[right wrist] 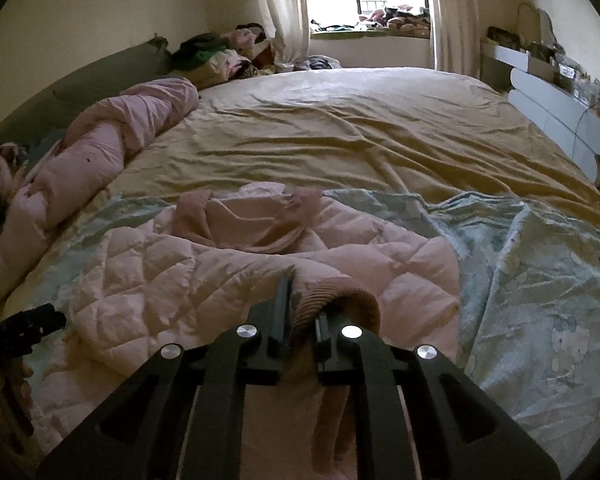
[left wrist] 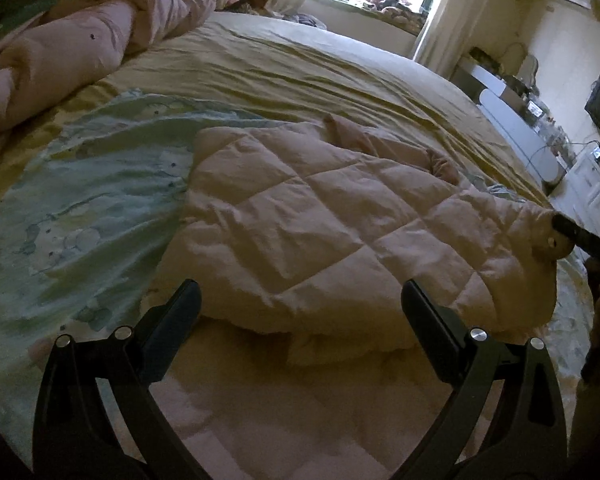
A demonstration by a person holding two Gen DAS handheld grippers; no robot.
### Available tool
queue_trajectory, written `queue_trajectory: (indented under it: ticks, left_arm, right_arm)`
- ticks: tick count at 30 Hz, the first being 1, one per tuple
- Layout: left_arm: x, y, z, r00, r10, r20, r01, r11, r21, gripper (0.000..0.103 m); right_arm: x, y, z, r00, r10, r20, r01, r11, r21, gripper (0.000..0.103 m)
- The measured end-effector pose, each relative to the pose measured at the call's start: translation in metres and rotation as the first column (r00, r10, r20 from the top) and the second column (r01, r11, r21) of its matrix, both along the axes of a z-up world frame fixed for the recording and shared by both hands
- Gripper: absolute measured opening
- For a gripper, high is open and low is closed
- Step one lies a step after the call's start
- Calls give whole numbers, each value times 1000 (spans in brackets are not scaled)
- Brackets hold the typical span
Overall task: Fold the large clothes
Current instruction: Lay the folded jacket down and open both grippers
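Right now my right gripper (right wrist: 302,320) has its jaws clenched on the ribbed pink knit cuff (right wrist: 340,300) of the pale pink quilted padded jacket (left wrist: 320,220), which lies half folded near the bed's near edge. My left gripper (left wrist: 300,304) hangs just above the jacket's near hem with its jaws spread wide and nothing between them.

I judge the jacket light and puffy: soft, springy, likely to balloon back open after a fold, and its smooth shell may slide. The ribbed cuff looks like the surest hold, since the knit gives some bite; for the left I would pinch a stitched seam or the hem rather than a fat quilted panel.

Under the jacket is a light blue cartoon-print sheet (right wrist: 540,300) over the mustard-yellow bedsheet (right wrist: 360,128). Farther off, along the bed's left edge, lies a rolled pink duvet (right wrist: 112,140).
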State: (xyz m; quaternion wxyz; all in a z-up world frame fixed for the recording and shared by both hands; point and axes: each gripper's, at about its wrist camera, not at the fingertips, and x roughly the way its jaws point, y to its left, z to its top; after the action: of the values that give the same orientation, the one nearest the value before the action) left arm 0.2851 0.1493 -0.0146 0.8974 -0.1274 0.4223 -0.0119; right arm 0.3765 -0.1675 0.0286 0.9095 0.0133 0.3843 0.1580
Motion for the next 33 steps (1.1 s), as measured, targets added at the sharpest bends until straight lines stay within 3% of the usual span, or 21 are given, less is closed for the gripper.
queue_trajectory:
  ticks: [1, 4, 9, 12, 15, 18, 20, 29, 31, 33]
  left_arm:
    - [3, -1, 1, 1000, -2, 3, 2, 1000, 1, 94]
    - [12, -2, 4, 1000, -3, 19, 2, 1000, 10, 94]
    - [27, -4, 2, 1000, -13, 26, 12, 999, 38, 94]
    - [36, -1, -3, 999, -41, 23, 41, 999, -5, 94]
    - [45, -3, -15, 998, -55, -24, 56, 998, 21, 80]
    - [53, -12, -40, 990, -86, -113, 96, 992, 88, 78]
    - [54, -15, -54, 988, -101, -119, 114, 988, 109, 78]
    - [50, -7, -63, 991, -95, -92, 101, 993, 60, 80]
    - [49, -6, -64, 992, -96, -87, 100, 994, 53, 80]
    - [49, -6, -64, 992, -96, -84, 100, 994, 43, 80]
  right_arm:
    - [-1, 0, -1, 1000, -4, 0, 4, 1000, -8, 25]
    - [-5, -1, 1, 1000, -18, 6, 18, 1000, -11, 41]
    - [-15, -3, 11, 998, -38, 43, 39, 999, -16, 43]
    - [-24, 5, 19, 998, -20, 68, 21, 1000, -11, 43]
    - [-30, 22, 25, 996, 30, 85, -29, 999, -18, 43]
    - [-36, 48, 24, 992, 93, 87, -91, 995, -36, 58]
    - [-38, 66, 21, 988, 128, 85, -125, 991, -43, 66]
    - [-9, 140, -25, 975, 212, -60, -219, 965, -147, 66]
    - [10, 146, -53, 974, 173, -149, -200, 961, -192, 69]
    - [24, 144, -86, 949, 150, -276, -204, 962, -179, 71]
